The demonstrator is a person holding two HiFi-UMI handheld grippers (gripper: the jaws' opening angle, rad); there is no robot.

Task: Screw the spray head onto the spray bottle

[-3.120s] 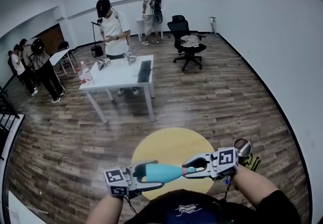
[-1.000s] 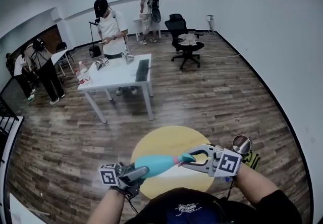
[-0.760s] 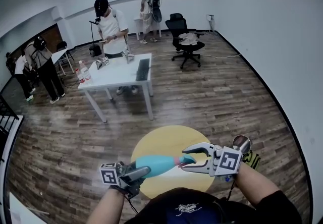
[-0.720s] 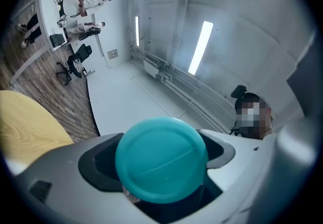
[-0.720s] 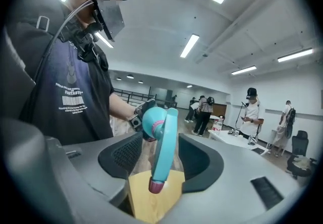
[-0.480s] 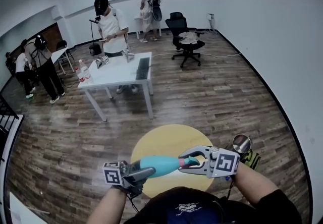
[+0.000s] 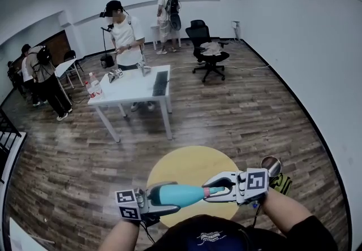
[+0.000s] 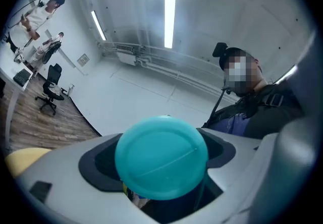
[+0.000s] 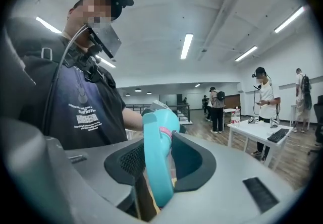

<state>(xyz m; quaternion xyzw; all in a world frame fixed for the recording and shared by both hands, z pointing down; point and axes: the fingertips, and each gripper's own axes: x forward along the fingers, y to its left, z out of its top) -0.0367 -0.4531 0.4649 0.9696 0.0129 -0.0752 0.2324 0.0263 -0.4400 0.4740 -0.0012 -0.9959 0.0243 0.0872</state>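
While the left gripper (image 7: 168, 197) clamps its base, the teal spray bottle (image 7: 180, 193) lies level above the yellow round tabletop (image 7: 192, 164), long axis left to right, neck toward the right gripper (image 7: 208, 191); its jaws, just closing, pinch the spray head (image 9: 157, 160)

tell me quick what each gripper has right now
left gripper: closed on the base of the teal spray bottle
right gripper: jaws have just been closing, now gripping the spray head

L gripper (image 7: 168, 197) holds bottle (image 7: 184, 193); R gripper (image 7: 210, 193) jaws closing on sprayer (image 9: 155, 160)
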